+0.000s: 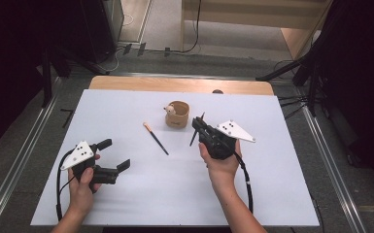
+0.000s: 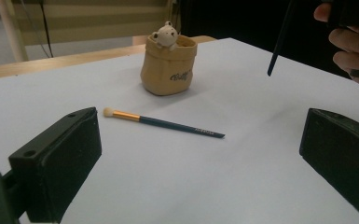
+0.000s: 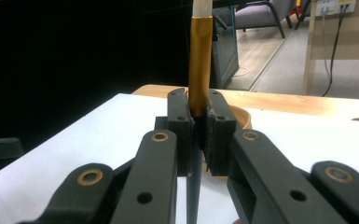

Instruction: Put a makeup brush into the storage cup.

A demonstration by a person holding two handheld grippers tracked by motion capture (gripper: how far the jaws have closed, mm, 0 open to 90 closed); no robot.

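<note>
Right gripper (image 1: 200, 127): jaws clamped on one brush (image 3: 199, 60), at the table's centre, just at 3 o'clock of the holder.
Held brush axis: steep; gold ferrule up, dark handle tip toward 7 o'clock in the high view; bristles cut off at the right gripper view's top edge.
Left gripper (image 1: 117, 155): jaws wide apart, empty, at 8 o'clock on the table.
Lying brush (image 1: 156, 139): one, flat; bristles toward 11 o'clock, handle toward 5 o'clock.
Holder (image 1: 177, 114): one tan pot with bear figure; print hard to read.
Table (image 1: 126, 194): white sheet.
</note>
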